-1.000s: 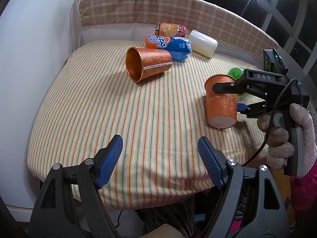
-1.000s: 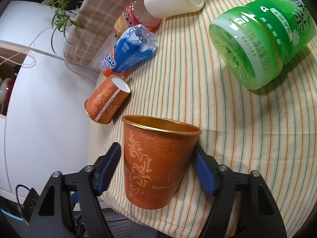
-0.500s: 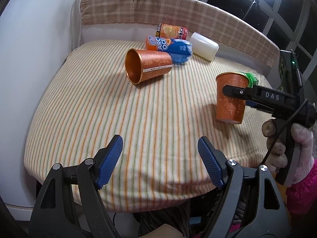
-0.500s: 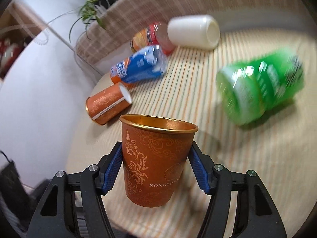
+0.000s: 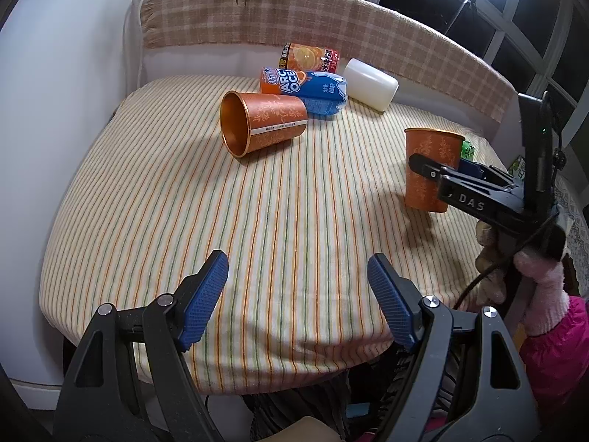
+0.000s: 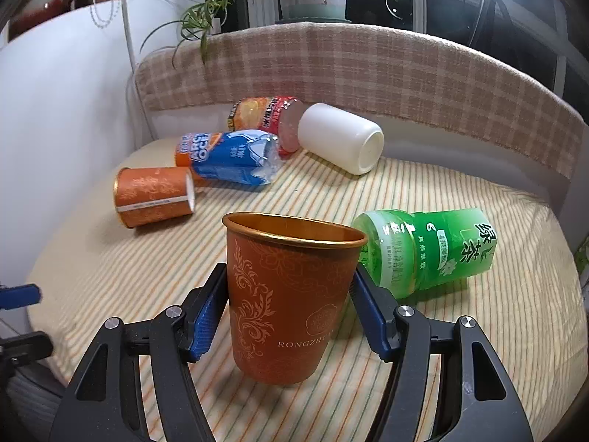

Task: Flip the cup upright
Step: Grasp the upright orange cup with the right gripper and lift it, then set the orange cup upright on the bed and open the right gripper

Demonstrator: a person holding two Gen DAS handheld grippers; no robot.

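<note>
Right gripper (image 6: 289, 316) clamps upright cup (image 6: 291, 298); left gripper (image 5: 298, 294) wide, empty | green bottle (image 6: 427, 250) clear right-view only

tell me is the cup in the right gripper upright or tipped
Upright. The held cup has its gold rim on top and base down between the right gripper pads. The other cup lies on its side.
</note>
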